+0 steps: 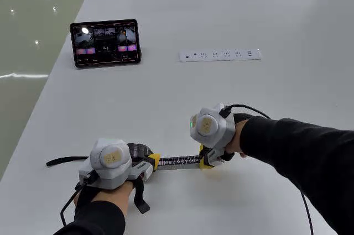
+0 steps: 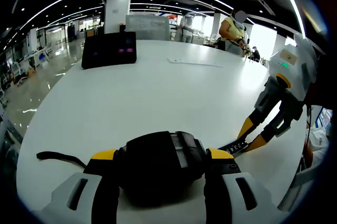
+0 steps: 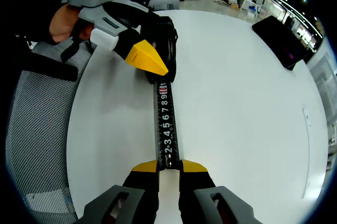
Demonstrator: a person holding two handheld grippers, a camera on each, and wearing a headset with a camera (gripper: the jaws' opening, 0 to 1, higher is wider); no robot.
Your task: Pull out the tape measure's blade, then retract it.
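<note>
Tape measure [image 1: 139,150] near table [image 1: 221,25] edge; blade [image 1: 180,161] partly out.

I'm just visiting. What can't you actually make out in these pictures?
The blade tip: right gripper view, hidden between the right gripper's jaws.
Tape measure case: head view, mostly covered by the left gripper.
Tablet screen: head view, too small to read.
</note>
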